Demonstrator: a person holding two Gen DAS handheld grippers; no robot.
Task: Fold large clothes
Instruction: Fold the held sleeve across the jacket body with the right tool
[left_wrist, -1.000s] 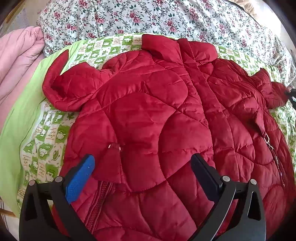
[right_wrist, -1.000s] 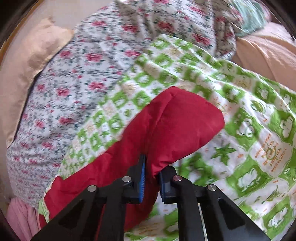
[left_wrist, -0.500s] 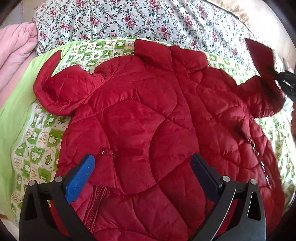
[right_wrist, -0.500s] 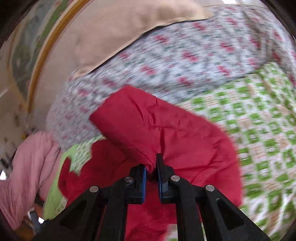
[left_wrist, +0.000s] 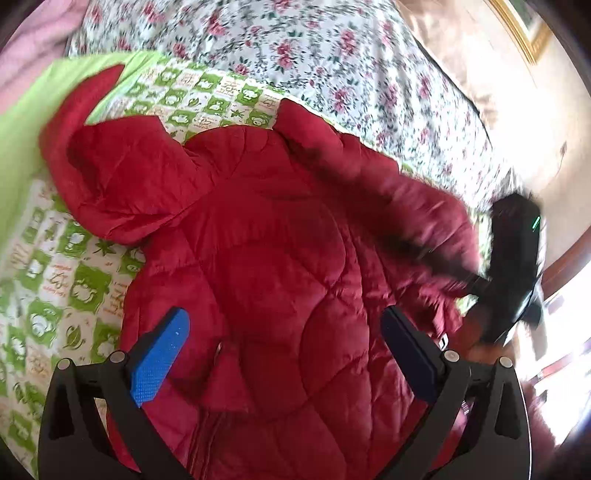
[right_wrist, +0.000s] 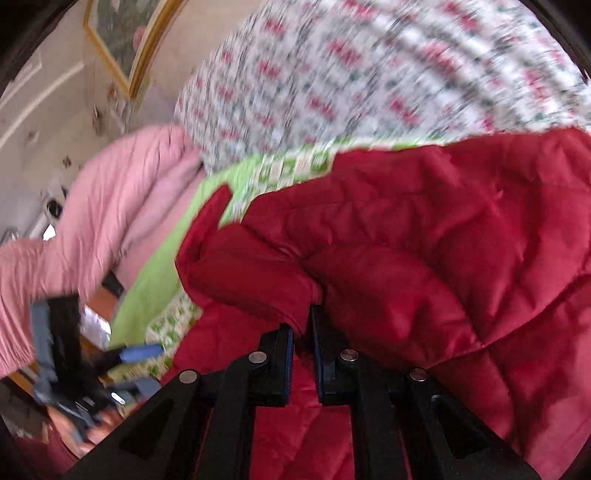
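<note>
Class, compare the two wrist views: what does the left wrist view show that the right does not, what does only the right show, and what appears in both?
Only the left wrist view: the whole jacket front spread flat, its left sleeve bent on the green sheet, and the left gripper open above the jacket.

Only the right wrist view: the right gripper shut on a jacket sleeve, a picture frame on the wall, and a pink-sleeved arm.

Both: the red jacket, the floral cover and pink bedding.
</note>
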